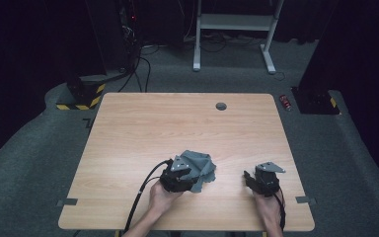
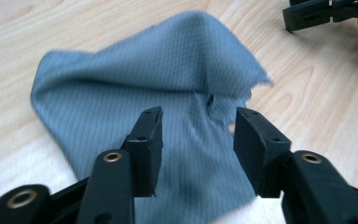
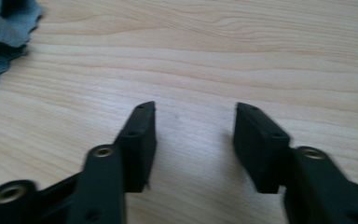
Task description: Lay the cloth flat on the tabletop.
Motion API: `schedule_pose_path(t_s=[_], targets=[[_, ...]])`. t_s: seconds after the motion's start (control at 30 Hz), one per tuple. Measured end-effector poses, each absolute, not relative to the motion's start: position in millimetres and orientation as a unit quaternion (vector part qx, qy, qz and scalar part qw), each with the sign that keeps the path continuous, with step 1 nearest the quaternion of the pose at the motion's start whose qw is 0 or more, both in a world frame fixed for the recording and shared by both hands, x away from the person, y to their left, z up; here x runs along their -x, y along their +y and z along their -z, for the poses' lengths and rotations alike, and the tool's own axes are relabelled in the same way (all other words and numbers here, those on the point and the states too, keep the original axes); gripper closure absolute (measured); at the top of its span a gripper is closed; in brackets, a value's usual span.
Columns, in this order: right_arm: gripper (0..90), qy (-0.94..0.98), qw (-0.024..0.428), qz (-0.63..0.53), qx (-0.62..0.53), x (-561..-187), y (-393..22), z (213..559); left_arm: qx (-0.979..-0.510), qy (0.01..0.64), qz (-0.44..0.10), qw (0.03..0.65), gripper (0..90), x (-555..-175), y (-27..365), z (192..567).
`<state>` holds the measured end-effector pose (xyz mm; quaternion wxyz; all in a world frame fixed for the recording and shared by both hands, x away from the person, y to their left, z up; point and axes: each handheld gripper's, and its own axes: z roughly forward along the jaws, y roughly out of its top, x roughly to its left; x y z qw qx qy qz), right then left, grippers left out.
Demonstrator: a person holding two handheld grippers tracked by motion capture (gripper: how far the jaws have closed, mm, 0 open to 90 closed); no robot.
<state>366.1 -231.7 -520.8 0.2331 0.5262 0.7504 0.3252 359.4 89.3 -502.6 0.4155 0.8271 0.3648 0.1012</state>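
Grey cloth [image 1: 200, 169] lies crumpled on the worktop [image 1: 177, 123], near my edge, left of centre. My left claw [image 2: 198, 140] stands right over it, released, cloth under the gap but not pinched. My right claw [image 3: 193, 140] is released too, above bare wood, with the cloth off to its left, so the left is nearer. Cloth is ribbed with a frayed, wavy edge, humped in the middle, no clear long axis

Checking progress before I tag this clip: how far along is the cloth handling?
Done: nothing looks finished; the grey cloth lies crumpled, one part peaked up, on the table. In hand: the left tongs stand open over it, pads not pressing. The right tongs are open above bare wood, beside the cloth. Left: gripping and flattening or folding it.
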Motion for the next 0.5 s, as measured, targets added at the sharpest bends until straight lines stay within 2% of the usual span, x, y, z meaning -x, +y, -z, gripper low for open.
schedule_pose_path(t_s=[0.13, 0.17, 0.2, 0.3, 0.4, 0.5], targets=[[66.0, 0.781, 0.188, -0.370, -0.467, -357.7, -208.8, 514.6, -0.840, 0.351, -0.105, 0.401, 50.2, -347.2, 86.0, 507.1], [66.0, 0.781, 0.188, -0.370, -0.467, -357.7, -208.8, 514.6, -0.840, 0.351, -0.105, 0.401, 50.2, -347.2, 86.0, 507.1], [68.3, 0.795, 0.169, -0.378, -0.444, -356.7, -194.8, 512.8, -0.844, 0.345, -0.111, 0.397, 50.3, -344.4, 81.7, 508.6], [70.1, 0.811, 0.156, -0.378, -0.418, -357.0, -179.8, 511.2, -0.846, 0.343, -0.112, 0.393, 51.0, -343.1, 77.4, 510.0], [71.7, 0.832, 0.142, -0.376, -0.382, -359.1, -152.7, 508.9, -0.853, 0.332, -0.122, 0.384, 54.3, -342.6, 69.7, 512.6], [71.6, 0.837, 0.138, -0.376, -0.373, -362.0, -142.5, 509.1, -0.857, 0.327, -0.124, 0.379, 59.7, -343.6, 67.6, 513.6]])
